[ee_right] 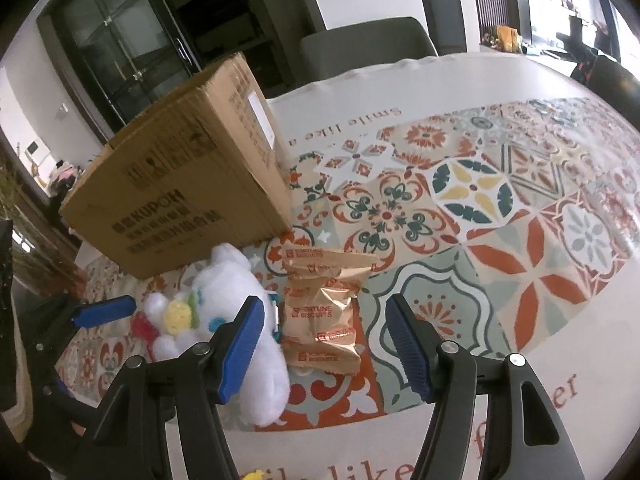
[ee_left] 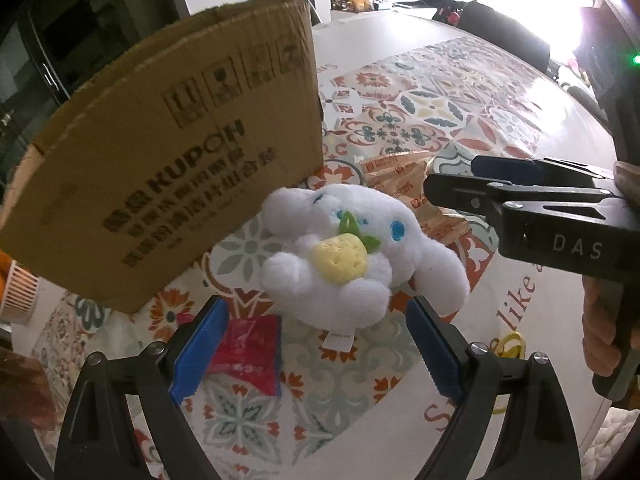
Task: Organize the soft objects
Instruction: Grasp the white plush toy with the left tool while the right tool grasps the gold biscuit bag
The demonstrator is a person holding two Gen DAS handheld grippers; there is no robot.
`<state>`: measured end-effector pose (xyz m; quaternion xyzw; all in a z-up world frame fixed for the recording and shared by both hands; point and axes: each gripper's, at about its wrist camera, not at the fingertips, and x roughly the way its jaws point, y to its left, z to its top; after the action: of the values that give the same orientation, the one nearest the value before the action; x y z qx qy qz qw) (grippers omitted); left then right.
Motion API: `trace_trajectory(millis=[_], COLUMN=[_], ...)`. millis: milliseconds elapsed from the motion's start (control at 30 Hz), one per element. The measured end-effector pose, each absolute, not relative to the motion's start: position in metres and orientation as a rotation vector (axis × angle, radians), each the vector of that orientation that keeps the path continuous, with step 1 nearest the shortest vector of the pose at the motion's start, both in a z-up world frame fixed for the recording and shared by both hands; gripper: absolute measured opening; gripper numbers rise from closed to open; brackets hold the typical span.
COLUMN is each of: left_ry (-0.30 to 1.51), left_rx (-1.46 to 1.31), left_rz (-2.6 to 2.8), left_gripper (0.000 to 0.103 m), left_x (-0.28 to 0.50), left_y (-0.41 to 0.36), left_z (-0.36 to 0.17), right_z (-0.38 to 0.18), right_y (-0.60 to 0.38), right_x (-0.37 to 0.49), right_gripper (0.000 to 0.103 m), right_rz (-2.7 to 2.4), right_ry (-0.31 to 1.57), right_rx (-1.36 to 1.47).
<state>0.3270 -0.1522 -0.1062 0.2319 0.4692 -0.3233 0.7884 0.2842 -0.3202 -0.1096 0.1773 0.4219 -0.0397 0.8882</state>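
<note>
Left wrist view: we poise our spread left tool [ee_left: 316,344] over the plush toy [ee_left: 352,256], our right tool [ee_left: 460,188] also spread, ready for boxing.

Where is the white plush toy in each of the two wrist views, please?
Left wrist view: the white plush toy lies at the centre, just beyond the open jaws.
Right wrist view: the white plush toy lies lower left, partly behind the left blue pad.
Shared landmark: the cardboard box stands behind the toy in both.

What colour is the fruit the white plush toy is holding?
Pale yellow with green leaves, held by the white plush toy; clearest in the left wrist view.
</note>
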Motion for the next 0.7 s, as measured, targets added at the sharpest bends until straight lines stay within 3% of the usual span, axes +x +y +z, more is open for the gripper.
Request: trace_trajectory(millis=[700], left_ry=[1.034], left_rx=[0.421], left_rz=[-0.747], left_gripper=[0.091], left_x=[0.351], left_y=[-0.161], left_z=[-0.137], right_z=[-0.146], right_y=[-0.322], right_x=[0.313], right_gripper=[0.065], right_rz=[-0.026], right_ry=[0.948], right_rx=[0.341])
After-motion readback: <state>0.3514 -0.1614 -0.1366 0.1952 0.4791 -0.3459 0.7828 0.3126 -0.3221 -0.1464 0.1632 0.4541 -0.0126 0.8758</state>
